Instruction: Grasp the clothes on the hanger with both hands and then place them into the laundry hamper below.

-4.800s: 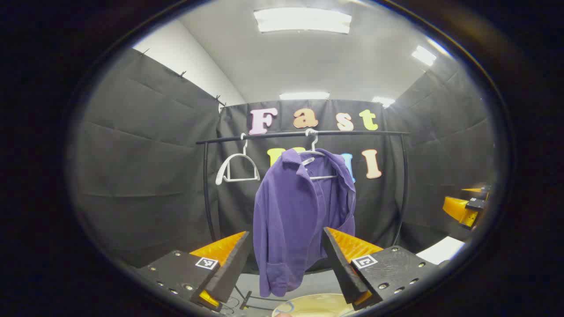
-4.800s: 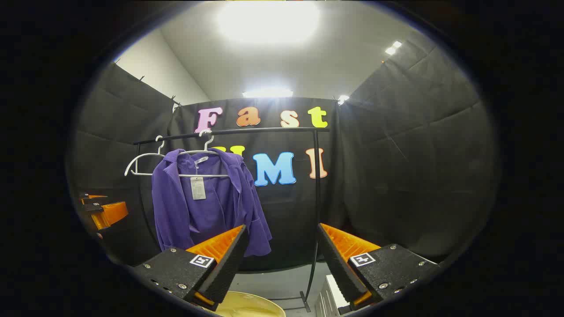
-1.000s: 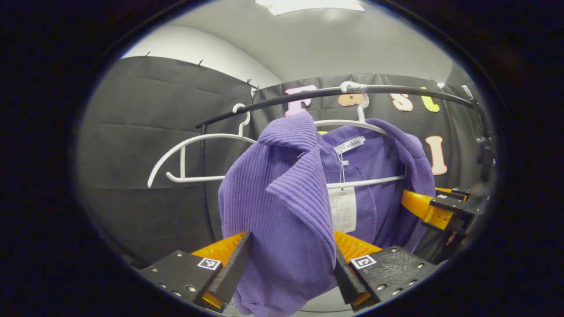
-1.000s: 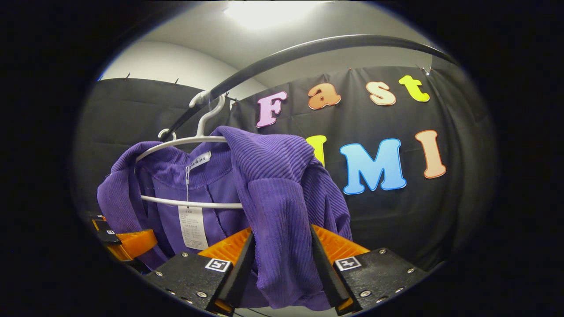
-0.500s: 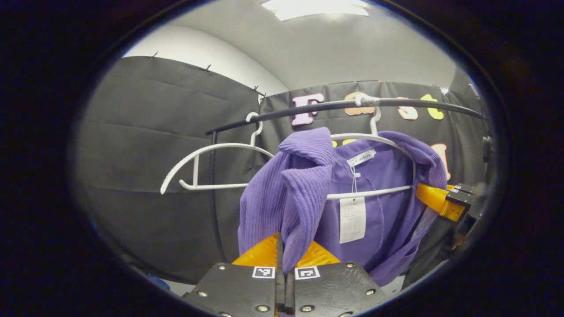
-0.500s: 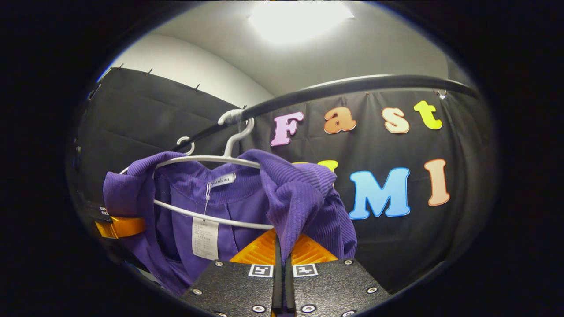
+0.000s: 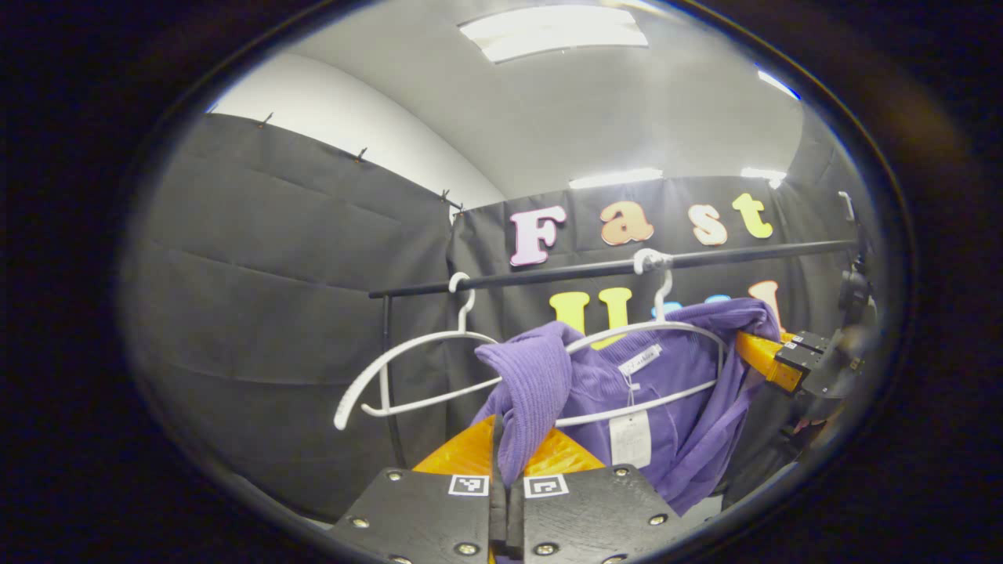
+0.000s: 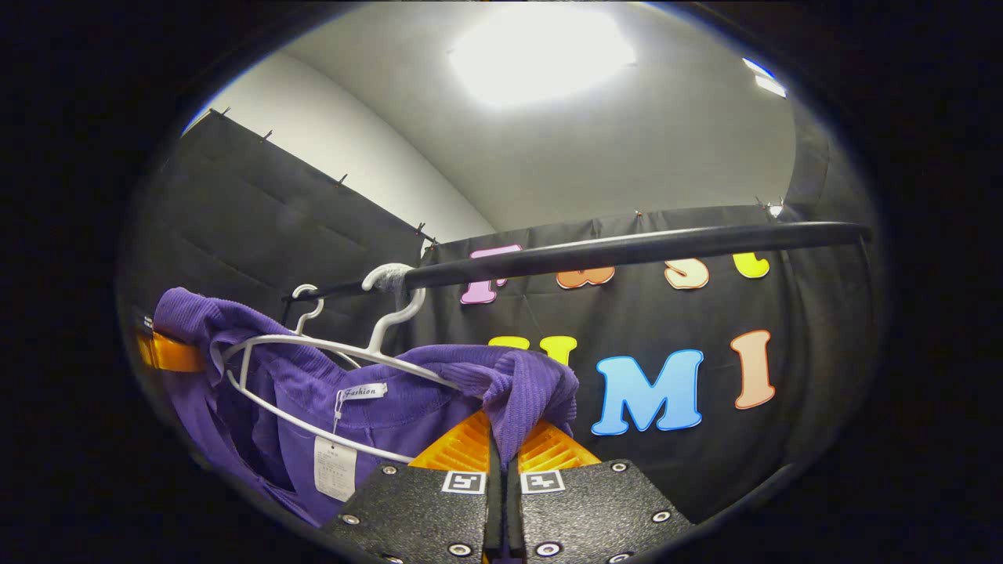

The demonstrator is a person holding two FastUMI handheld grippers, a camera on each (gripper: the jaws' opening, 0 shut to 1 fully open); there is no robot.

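Note:
A purple ribbed shirt [image 7: 674, 407] [image 8: 376, 415] drapes over a white hanger [image 7: 689, 333] [image 8: 329, 345] hooked on the black rail [image 7: 595, 270] [image 8: 627, 247]. My left gripper [image 7: 505, 462] is shut on the shirt's left shoulder fold. My right gripper [image 8: 501, 446] is shut on the right shoulder fold. Both shoulders are pulled down and forward off the hanger's arms. In the left gripper view the right gripper [image 7: 776, 364] shows at the far right against the cloth. In the right gripper view the left gripper [image 8: 168, 352] pokes out at the far left edge.
A second, bare white hanger [image 7: 407, 368] [image 8: 309, 309] hangs on the rail to the left of the shirt. The rail's upright post [image 7: 388, 368] stands at its left end. A paper tag [image 7: 629, 439] [image 8: 333, 466] dangles inside the collar.
Both grippers came forward, closed on the shirt's shoulders, and have since moved down and back, dragging the cloth off the hanger's arms. The rail now sits higher above both grippers.

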